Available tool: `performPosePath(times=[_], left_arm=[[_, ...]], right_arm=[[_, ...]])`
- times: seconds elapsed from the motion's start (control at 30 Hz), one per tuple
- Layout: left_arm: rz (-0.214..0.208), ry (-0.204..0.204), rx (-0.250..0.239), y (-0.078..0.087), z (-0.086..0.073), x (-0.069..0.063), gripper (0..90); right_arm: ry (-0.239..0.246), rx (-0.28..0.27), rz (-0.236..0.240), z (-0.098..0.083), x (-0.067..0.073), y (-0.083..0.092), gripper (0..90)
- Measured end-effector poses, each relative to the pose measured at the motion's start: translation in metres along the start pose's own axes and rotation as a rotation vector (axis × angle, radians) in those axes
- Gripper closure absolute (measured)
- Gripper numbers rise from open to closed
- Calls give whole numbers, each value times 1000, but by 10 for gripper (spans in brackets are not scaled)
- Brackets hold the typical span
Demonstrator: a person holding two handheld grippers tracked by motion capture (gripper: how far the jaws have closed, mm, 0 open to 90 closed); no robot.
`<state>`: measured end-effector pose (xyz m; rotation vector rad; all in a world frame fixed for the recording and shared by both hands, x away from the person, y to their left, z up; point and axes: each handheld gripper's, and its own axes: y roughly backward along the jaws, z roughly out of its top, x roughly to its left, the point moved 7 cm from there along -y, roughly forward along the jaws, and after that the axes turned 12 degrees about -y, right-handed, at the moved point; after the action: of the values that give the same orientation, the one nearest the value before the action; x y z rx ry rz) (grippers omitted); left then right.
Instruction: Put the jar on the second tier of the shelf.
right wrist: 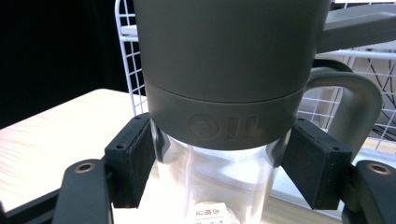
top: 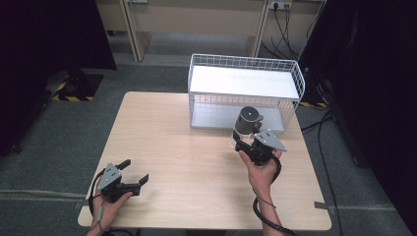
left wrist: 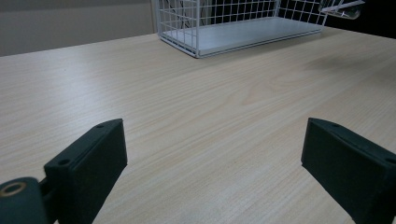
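Two claws are here: the right claw (top: 244,142) is clamped on the clear bottle (right wrist: 219,182) under its grey lid (top: 248,119), by the wire basket (top: 295,78). Smooth plastic could slip and fall. The left claw (top: 135,172) sits wide apart

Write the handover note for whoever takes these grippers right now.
Right gripper: shut on the oil bottle; jaws clamp its clear body just below the dark grey cap, handle to the side. The bottle is held just in front of the white wire basket at the far side of the table.
Left gripper: open, nothing between its jaws, low over the table's near left part.
Done: bottle gripped.
Left: probably place it in the basket, then release.
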<state>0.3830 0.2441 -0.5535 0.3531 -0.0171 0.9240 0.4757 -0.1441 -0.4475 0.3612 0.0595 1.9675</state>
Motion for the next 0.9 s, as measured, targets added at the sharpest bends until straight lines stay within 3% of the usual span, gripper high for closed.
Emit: performPosePath(times=[0.9], left_arm=[[-3, 0, 0, 0, 0, 0, 63]], right_arm=[[-7, -77, -50, 46, -12, 8, 306]])
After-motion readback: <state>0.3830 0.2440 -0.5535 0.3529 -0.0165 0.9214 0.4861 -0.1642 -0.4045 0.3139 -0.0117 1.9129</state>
